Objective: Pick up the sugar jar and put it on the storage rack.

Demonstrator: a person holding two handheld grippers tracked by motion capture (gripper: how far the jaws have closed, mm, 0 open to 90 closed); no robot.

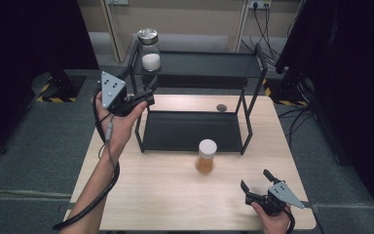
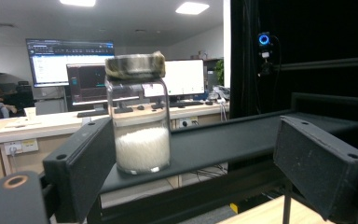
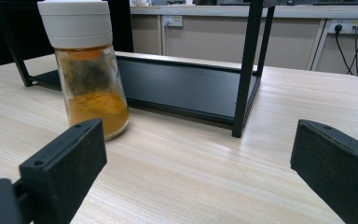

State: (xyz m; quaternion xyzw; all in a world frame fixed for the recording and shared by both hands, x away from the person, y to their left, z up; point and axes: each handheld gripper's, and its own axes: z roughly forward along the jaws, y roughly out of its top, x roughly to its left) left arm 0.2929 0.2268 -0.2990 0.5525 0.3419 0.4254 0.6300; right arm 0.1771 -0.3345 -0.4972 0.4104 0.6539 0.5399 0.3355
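High view first: the glass jar with a metal lid and white grains in its bottom stands upright at the left end of the black rack's top shelf. The left gripper is held up just in front of that corner of the rack, close to the jar but clear of it. Left gripper view has the jar standing between the two black jaws, which are spread wide on either side with air between them and the glass; nothing is gripped. Further out, a small jar with a white cap and orange powder sits upright on the wooden table, just in front of the rack's lower shelf. The right gripper is low at the table's near right edge, jaws parted and empty, well apart from the small jar. Right gripper view shows that jar beyond its left jaw, untouched.
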